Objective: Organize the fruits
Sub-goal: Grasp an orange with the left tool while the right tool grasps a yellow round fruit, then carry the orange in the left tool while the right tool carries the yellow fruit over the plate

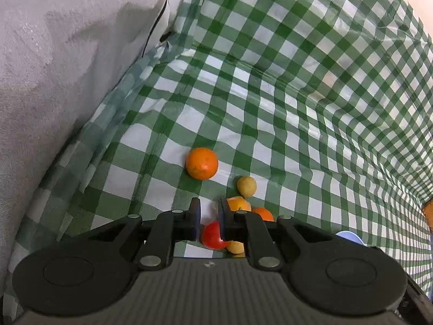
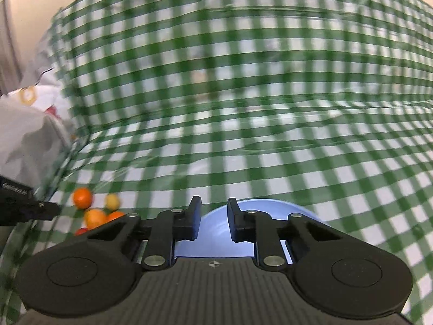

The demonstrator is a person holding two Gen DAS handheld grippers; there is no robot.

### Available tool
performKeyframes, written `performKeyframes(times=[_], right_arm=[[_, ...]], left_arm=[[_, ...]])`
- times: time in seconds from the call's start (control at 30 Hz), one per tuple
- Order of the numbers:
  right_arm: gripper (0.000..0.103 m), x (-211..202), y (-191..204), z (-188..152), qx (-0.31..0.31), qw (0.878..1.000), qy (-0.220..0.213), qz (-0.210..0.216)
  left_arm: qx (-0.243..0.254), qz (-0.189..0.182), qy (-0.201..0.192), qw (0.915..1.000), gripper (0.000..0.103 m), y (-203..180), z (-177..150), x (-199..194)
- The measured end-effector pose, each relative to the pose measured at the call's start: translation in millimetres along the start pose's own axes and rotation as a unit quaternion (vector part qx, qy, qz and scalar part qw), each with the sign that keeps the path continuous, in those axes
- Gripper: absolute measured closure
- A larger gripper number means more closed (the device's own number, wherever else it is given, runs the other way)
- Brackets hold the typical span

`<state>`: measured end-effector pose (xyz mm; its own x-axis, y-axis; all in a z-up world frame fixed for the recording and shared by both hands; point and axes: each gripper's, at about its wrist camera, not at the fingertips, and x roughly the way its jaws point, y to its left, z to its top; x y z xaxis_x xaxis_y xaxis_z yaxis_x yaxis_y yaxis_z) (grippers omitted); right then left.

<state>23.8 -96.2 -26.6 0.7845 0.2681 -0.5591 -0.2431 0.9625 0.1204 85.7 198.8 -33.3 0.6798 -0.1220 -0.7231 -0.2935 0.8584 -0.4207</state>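
Note:
In the left wrist view my left gripper (image 1: 209, 211) is open and empty above a cluster of fruit on the checked cloth. A red fruit (image 1: 213, 235) lies below and between its jaws. An orange (image 1: 202, 163) sits ahead, a small yellow fruit (image 1: 246, 186) to its right, and more orange fruit (image 1: 238, 204) behind the right finger. In the right wrist view my right gripper (image 2: 213, 211) is open and empty over a blue bowl (image 2: 213, 230). The fruit cluster (image 2: 93, 211) lies far left there, beside the left gripper's tip (image 2: 40, 208).
A green-and-white checked cloth (image 1: 270, 108) covers the table and rises behind it. A grey fabric bulk (image 1: 54, 67) stands at the left. The blue bowl's rim (image 1: 349, 237) peeks out at the right of the left gripper. The right wrist view is motion-blurred.

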Motion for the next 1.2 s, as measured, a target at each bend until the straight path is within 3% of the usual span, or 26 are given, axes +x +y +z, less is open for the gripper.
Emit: performKeyframes(times=[0.13, 0.27, 0.33, 0.4, 0.57, 0.67, 0.83, 0.9, 0.97, 1.2], right_arm=[[0.081, 21.7, 22.6, -1.4, -0.013, 1.0, 0.016, 0.017], [0.08, 49.6, 42.6, -1.4, -0.024, 0.998, 0.046, 0.021], [0.071, 62.8, 51.9, -2.1, -0.035, 0.998, 0.055, 0.01], [0.06, 76.4, 58.9, -3.6, -0.046, 0.997, 0.068, -0.01], [0.057, 102.6, 67.3, -4.7, -0.062, 0.994, 0.093, -0.022], [0.057, 115.4, 71.6, -6.6, -0.083, 0.99, 0.107, -0.046], [0.057, 126.3, 75.6, -10.0, -0.093, 0.987, 0.119, -0.051], [0.071, 128.1, 77.7, -9.9, -0.098, 0.987, 0.115, -0.049], [0.075, 127.5, 77.7, -9.6, -0.093, 0.988, 0.116, -0.038], [0.075, 114.1, 80.8, -2.6, -0.077, 0.991, 0.106, -0.003]], left_arm=[[0.003, -0.01, 0.009, 0.9999, 0.087, 1.6, 5.4, 0.6], [-0.002, -0.025, 0.02, 0.9995, 0.073, -0.3, 16.2, 3.5], [-0.003, -0.025, 0.023, 0.9994, 0.064, -6.7, 19.9, 5.7], [-0.006, -0.024, 0.026, 0.9994, 0.061, -12.3, 22.7, 9.7], [-0.012, -0.019, 0.031, 0.9993, 0.051, -3.2, 14.3, 24.4], [-0.007, -0.009, 0.038, 0.9992, 0.051, -4.6, 19.4, 34.3], [0.006, 0.007, 0.056, 0.9984, 0.05, -13.5, 17.2, 46.6], [0.011, 0.009, 0.058, 0.9982, 0.056, -12.6, 17.2, 47.0], [0.012, 0.004, 0.059, 0.9982, 0.063, -4.2, 17.3, 43.9], [0.032, 0.039, -0.003, 0.9987, 0.063, 8.9, 19.7, 17.5]])
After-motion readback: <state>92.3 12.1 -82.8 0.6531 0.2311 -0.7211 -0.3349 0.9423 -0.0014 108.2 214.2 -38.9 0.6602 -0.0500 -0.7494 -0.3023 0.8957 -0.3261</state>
